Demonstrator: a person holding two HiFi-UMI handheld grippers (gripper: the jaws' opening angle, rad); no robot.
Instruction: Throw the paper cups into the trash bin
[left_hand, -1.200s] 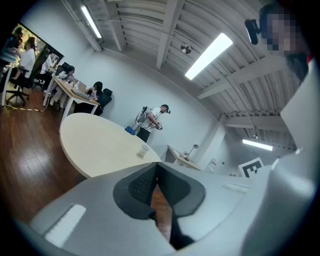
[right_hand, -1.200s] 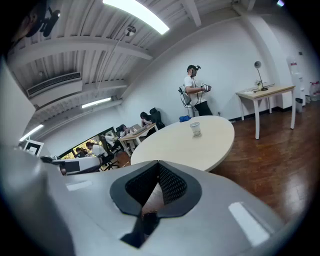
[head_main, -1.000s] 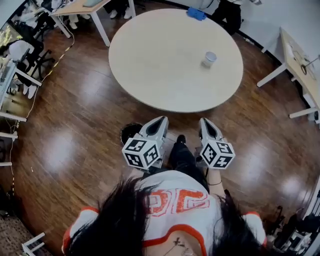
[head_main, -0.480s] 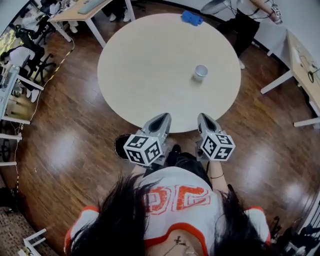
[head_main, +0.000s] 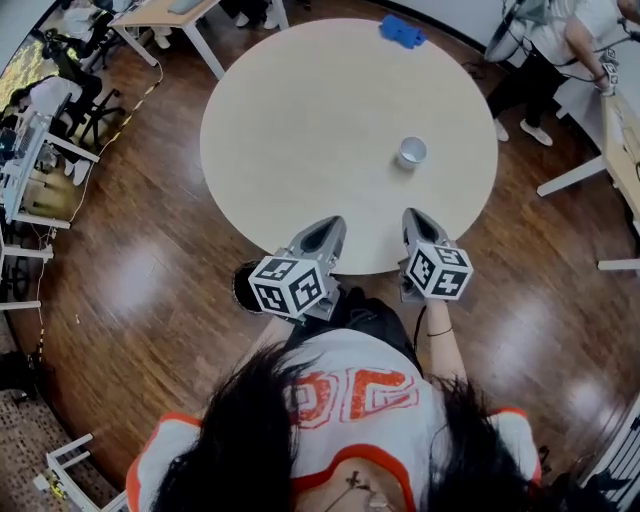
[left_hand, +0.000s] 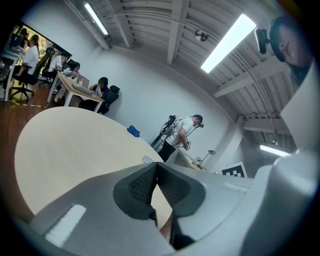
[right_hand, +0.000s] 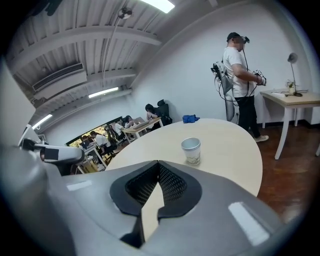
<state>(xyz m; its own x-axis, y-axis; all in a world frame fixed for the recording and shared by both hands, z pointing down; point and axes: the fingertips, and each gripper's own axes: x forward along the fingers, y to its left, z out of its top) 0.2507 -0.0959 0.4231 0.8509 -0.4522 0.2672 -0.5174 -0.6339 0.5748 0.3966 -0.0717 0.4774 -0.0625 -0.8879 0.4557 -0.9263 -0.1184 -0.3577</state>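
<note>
The left claw (head_main: 330, 222) and right claw (head_main: 415, 215) are hovering closed and empty; the right is needing to open wide before straddling the paper cup (head_main: 411, 152).

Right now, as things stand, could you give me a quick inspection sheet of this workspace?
Surface: round pale table, mostly bare.
Job's things: one paper cup, upright on the table's right side; dark trash bin on the floor by the near edge, partly hidden.
Clutter: blue object at the far edge.
Grippers: left gripper and right gripper both shut, empty, at the near edge.
Cables: thin floor cable at left.
Surroundings: wood floor, desks, a person standing beyond the table.
</note>
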